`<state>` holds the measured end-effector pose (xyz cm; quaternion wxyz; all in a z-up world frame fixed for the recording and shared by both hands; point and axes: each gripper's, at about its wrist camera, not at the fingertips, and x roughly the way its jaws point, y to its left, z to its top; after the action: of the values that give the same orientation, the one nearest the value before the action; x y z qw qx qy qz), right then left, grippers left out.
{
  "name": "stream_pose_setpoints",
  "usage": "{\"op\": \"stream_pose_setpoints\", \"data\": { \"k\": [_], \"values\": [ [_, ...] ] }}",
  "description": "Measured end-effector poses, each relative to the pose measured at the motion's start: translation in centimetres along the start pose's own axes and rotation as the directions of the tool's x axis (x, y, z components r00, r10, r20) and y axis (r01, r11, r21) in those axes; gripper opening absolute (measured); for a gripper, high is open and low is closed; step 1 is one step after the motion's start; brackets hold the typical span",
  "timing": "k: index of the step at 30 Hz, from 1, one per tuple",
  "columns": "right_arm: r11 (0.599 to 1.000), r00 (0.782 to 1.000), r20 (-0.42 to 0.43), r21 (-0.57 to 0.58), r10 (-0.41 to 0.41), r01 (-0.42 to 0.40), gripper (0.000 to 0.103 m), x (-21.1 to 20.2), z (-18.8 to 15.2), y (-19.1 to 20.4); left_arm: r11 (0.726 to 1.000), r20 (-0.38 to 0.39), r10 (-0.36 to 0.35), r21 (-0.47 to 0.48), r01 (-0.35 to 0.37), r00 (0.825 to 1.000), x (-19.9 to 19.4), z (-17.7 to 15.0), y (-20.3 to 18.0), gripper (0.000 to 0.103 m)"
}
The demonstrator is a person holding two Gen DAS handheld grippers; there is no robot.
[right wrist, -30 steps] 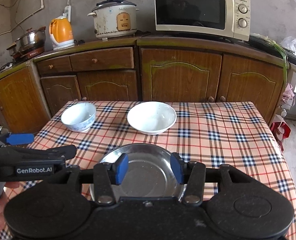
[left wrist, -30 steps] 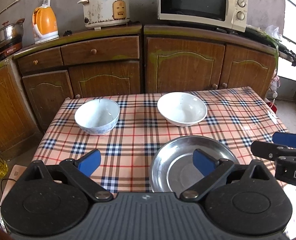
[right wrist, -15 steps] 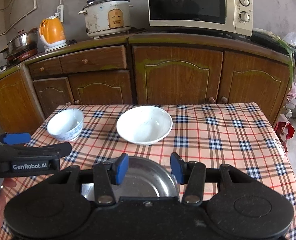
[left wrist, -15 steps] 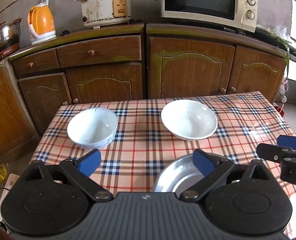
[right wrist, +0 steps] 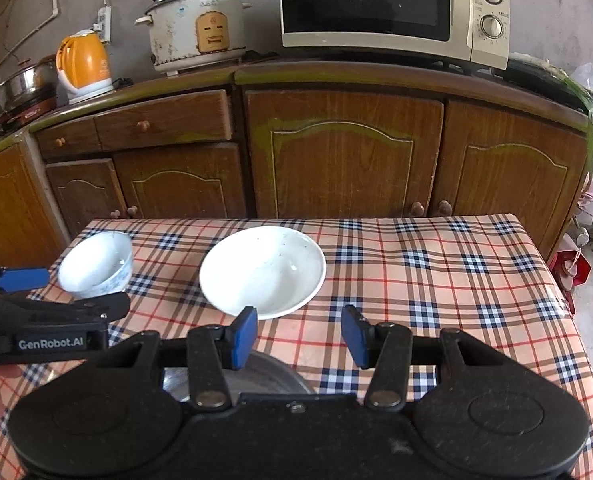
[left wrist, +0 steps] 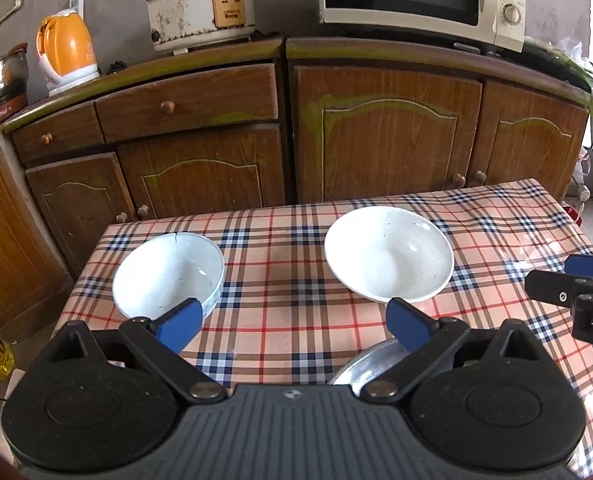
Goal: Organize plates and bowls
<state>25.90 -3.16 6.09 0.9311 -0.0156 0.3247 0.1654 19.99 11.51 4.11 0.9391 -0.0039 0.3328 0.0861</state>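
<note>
Three dishes sit on the plaid-covered table (left wrist: 296,320): a deep white bowl (left wrist: 168,272), a shallow white bowl (left wrist: 388,254) and a steel plate (left wrist: 360,364). The left gripper (left wrist: 292,322) has its jaws spread wide with nothing between them; the deep white bowl lies just ahead of its left blue pad, the shallow white bowl just ahead of its right pad, and the steel plate is mostly hidden under the gripper body below the right finger. The right gripper (right wrist: 300,334) holds its jaws moderately apart, also empty; the shallow white bowl (right wrist: 262,270) lies just beyond its left pad, the deep white bowl (right wrist: 96,264) sits well off to the left of the jaws, and only a sliver of the steel plate (right wrist: 268,376) shows beneath and behind its pads. Bare tablecloth lies ahead of its right pad. Far beyond both sets of jaws stand wooden cabinets (right wrist: 336,152) with a microwave (right wrist: 392,8), a rice cooker (right wrist: 194,26) and an orange kettle (right wrist: 82,60) on top.
</note>
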Motion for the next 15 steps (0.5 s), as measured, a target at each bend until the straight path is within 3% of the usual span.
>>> {"op": "stream_pose_setpoints", "data": {
  "k": [15],
  "values": [
    [1.0,0.998,-0.057,-0.01,0.014,-0.014,0.058,7.7,2.3,-2.2,1.0,-0.058,0.011,0.004,-0.011,0.998,7.5,2.1,-0.4,0.097]
  ]
}}
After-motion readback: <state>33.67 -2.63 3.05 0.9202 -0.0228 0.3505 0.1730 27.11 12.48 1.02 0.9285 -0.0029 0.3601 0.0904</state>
